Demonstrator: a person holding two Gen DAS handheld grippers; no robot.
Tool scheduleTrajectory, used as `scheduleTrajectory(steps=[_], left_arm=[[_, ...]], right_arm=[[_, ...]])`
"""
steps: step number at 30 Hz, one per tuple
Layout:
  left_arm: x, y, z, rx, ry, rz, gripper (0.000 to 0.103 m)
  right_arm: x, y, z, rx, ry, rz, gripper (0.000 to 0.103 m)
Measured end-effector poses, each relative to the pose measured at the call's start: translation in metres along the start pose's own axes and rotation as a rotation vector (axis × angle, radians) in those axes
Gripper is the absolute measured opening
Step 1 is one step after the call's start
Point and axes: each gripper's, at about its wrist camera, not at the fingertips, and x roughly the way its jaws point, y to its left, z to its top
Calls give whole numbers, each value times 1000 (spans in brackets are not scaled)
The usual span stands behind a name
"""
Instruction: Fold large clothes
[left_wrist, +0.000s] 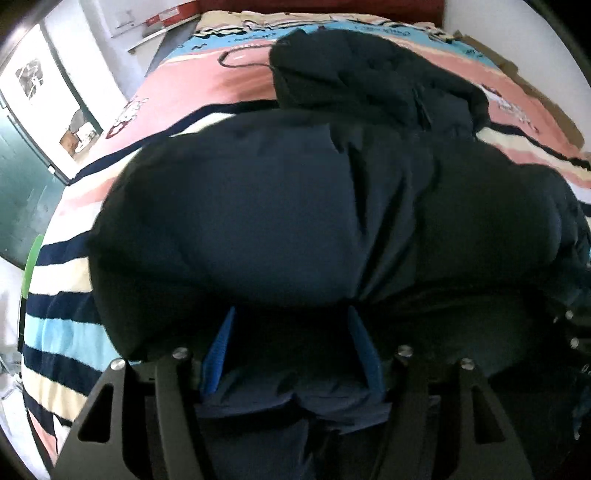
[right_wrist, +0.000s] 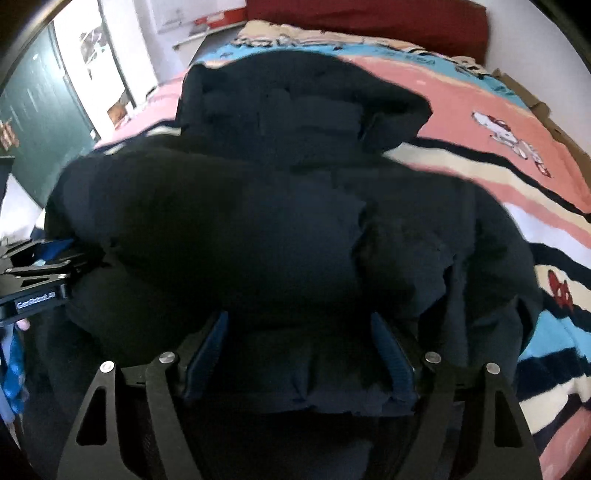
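A large dark navy puffer jacket (left_wrist: 280, 206) lies on a striped bed, its hood (left_wrist: 354, 74) toward the headboard. It also shows in the right wrist view (right_wrist: 280, 221), hood (right_wrist: 288, 99) at the far end. My left gripper (left_wrist: 291, 317) has its blue pads either side of a thick fold of the jacket's near hem and holds it. My right gripper (right_wrist: 299, 321) likewise holds a bunched fold of the near hem between its blue pads. The left gripper also shows in the right wrist view (right_wrist: 37, 273), at the jacket's left edge.
The bed (left_wrist: 74, 280) has a pink, cream, blue and navy striped cover with cartoon prints (right_wrist: 509, 140). A dark red headboard (right_wrist: 369, 18) is at the far end. A green door (left_wrist: 22, 177) and white wall stand to the left.
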Motion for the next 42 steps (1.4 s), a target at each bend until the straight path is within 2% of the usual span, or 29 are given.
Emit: scheduleTrajectory(steps=[3,6,9,10,11,13,16,22,25,28,30,32,34,38,42], left_arm=[[-19,4,1,-12,-28,-19,60],[-38,4,5,3,-66,-2,60],[-29,3,2,-5,-13,1,60],[-18,1,-4,9,34,13,60],[-15,0,-10,18,35,18,60],[-21,0,-19,20,15,8,60],[-36,2,-27,25,4,-3,60],[-82,5,-33,32,-64,1,60],[-106,16,-24,12,-104,-33,60],[-126,31,-1,-22,-139,-52,60],[-133,43,24,-38,-150,-48,60],[-132,53,49,-42,-150,-49,60],[-122,60,83,-54,-139,-65,62],[-88,63,151,-36,-124,-102,64],[-33,53,232,16,-101,-173,64]], right_arm=[[-6,2,1,-6,12,-9,77],[-18,-1,2,7,0,-7,77],[-29,-7,4,31,-32,-6,77],[-27,-7,4,37,-27,-11,77],[-20,-9,0,35,0,-28,77],[-10,-12,-11,41,45,-34,77],[-17,-16,-23,68,41,-22,77],[-62,-12,-36,67,-23,-28,77],[-87,-14,-34,64,-67,-31,77],[-111,-22,-21,48,-107,-46,78],[-124,-35,-3,53,-141,-48,86],[-131,-46,16,63,-165,-52,91],[-130,-58,41,58,-179,-65,92],[-100,-88,106,40,-165,-78,92],[-46,-111,178,-7,-140,-25,93]])
